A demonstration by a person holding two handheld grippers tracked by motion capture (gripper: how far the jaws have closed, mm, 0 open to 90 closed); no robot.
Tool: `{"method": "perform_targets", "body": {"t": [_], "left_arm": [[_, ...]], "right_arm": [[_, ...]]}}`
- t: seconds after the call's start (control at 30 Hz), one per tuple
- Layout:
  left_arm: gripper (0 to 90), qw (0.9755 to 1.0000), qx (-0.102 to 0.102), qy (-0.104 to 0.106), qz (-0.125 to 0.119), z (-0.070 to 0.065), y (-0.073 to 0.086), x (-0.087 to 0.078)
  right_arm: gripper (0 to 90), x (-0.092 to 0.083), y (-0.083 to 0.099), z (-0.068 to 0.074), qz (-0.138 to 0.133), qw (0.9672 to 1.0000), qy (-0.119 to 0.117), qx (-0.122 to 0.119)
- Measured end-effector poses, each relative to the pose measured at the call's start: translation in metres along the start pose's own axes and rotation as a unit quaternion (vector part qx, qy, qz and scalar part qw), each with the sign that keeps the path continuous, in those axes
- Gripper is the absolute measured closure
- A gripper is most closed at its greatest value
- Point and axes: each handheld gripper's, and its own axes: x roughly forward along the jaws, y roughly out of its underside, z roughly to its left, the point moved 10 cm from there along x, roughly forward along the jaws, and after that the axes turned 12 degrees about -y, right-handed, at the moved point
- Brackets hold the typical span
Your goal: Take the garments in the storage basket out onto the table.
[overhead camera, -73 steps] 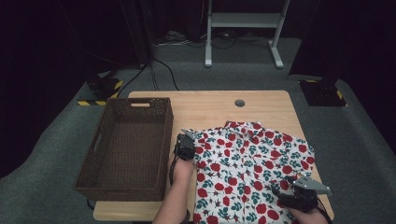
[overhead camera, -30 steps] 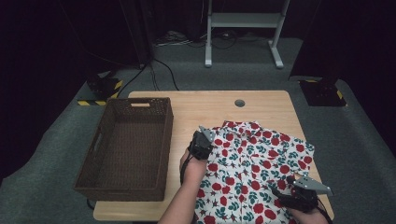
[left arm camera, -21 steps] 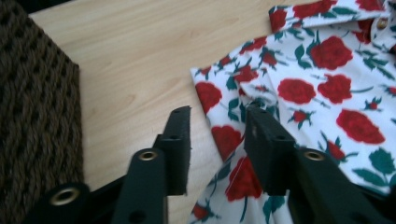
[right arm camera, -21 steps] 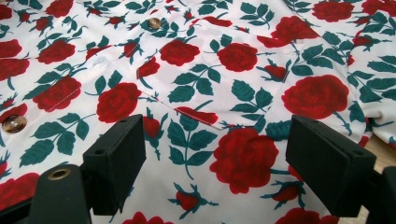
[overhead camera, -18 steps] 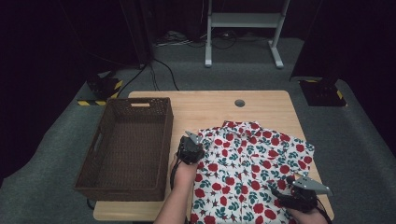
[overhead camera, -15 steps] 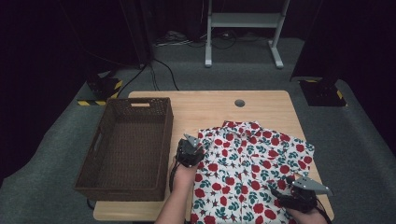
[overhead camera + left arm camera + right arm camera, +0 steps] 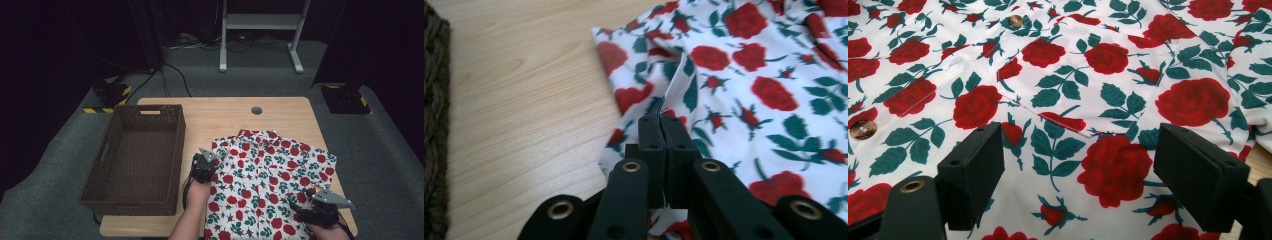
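Rose-print shirt [image 7: 265,185] lies spread on surface [image 7: 235,117], beside empty basket [image 7: 135,160]. Left tool [image 7: 659,122] just closed, pinching shirt's left edge. Right tool [image 7: 1078,160] gapes wide over fabric, gripping nothing. Fold barely begun; basket unfilled.

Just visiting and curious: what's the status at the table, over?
Left gripper just closed, pinching the rose-print shirt at its edge. Right gripper open over the shirt. Wicker basket beside it; nothing in the way.
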Motion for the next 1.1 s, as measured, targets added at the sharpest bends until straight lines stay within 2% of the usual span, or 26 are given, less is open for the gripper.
{"method": "perform_targets", "body": {"t": [0.17, 0.37, 0.43, 0.5, 0.57, 0.67, 0.77, 0.9, 1.0, 1.1], "left_arm": [[88.9, 0.9999, 0.010, 0.012, -0.004, -0.015, -0.004, -0.004], [88.3, 0.9991, 0.027, 0.031, 0.001, -0.043, 0.001, -0.002], [84.7, 0.9986, 0.037, 0.037, 0.001, -0.054, 0.002, -0.001], [79.0, 0.9977, 0.050, 0.046, -0.002, -0.065, 0.001, -0.003], [77.5, 0.9967, 0.061, 0.051, -0.012, -0.074, -0.002, -0.007], [76.2, 0.9959, 0.065, 0.056, -0.028, -0.079, -0.011, -0.016], [75.2, 0.9958, 0.057, 0.054, -0.048, -0.073, -0.023, -0.025], [77.9, 0.9976, 0.026, 0.024, -0.059, -0.040, -0.043, -0.026], [78.2, 0.9987, 0.015, 0.000, -0.048, -0.015, -0.048, -0.020], [76.5, 0.9993, 0.001, -0.019, -0.031, 0.002, -0.041, -0.008]], "right_arm": [[20.2, 0.000, 0.000, 0.000, 0.000, 1.0000, 0.000, 0.000], [20.3, 0.000, 0.000, 0.000, 0.000, 1.0000, -0.001, -0.001], [20.3, 0.000, 0.000, 0.000, 0.000, 1.0000, -0.001, 0.000], [20.3, 0.000, 0.000, 0.000, 0.000, 1.0000, -0.001, 0.000], [20.3, 0.000, 0.000, -0.001, 0.000, 1.0000, -0.001, 0.000], [20.4, 0.000, 0.000, -0.001, 0.000, 1.0000, -0.001, 0.000], [20.4, 0.000, 0.000, 0.000, 0.001, 1.0000, -0.001, 0.001], [20.4, 0.001, 0.000, 0.000, 0.002, 1.0000, -0.002, -0.004], [20.4, 0.001, 0.000, 0.001, 0.002, 1.0000, -0.002, -0.003], [20.4, 0.002, 0.001, 0.000, 0.004, 1.0000, -0.003, -0.002]]}}
